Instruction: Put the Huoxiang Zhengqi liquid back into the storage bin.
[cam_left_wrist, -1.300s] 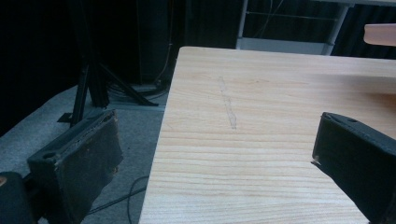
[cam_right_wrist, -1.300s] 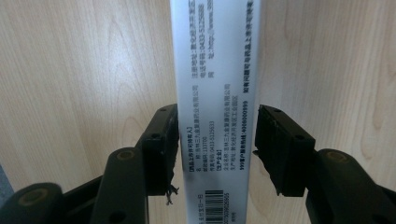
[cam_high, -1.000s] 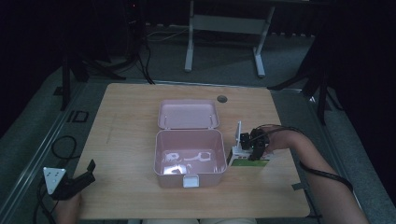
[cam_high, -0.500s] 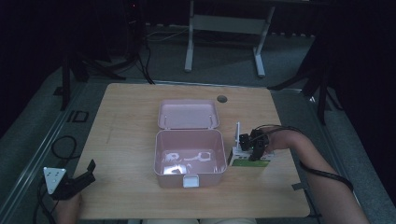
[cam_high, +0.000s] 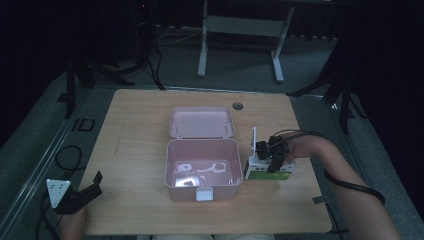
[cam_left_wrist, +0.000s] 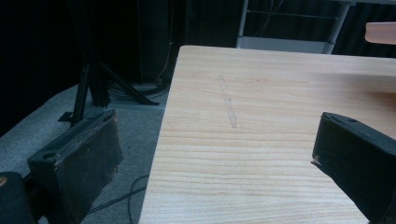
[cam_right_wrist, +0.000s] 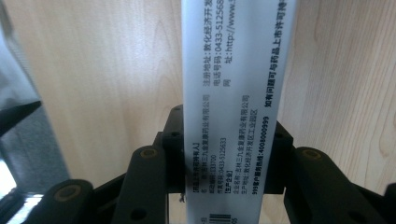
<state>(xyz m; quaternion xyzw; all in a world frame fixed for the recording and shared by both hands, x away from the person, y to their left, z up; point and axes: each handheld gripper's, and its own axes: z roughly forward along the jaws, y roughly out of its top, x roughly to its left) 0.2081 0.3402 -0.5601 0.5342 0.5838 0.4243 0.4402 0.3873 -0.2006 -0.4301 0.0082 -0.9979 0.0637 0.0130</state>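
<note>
Nothing has moved over the last second: the right tool (cam_high: 274, 161) stays clamped on the white-and-green medicine box (cam_high: 267, 172) near the table's (cam_high: 140, 115) right edge, just beside the open pink case (cam_high: 202, 170). The left tool (cam_high: 82, 192) stays wide open, empty, at the front-left corner.

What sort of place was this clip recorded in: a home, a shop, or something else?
Probably a lab or recording studio, not a home. A bare wooden table stands in a dark room, with black stands and cables on grey floor around it, and a metal desk frame behind.
</note>
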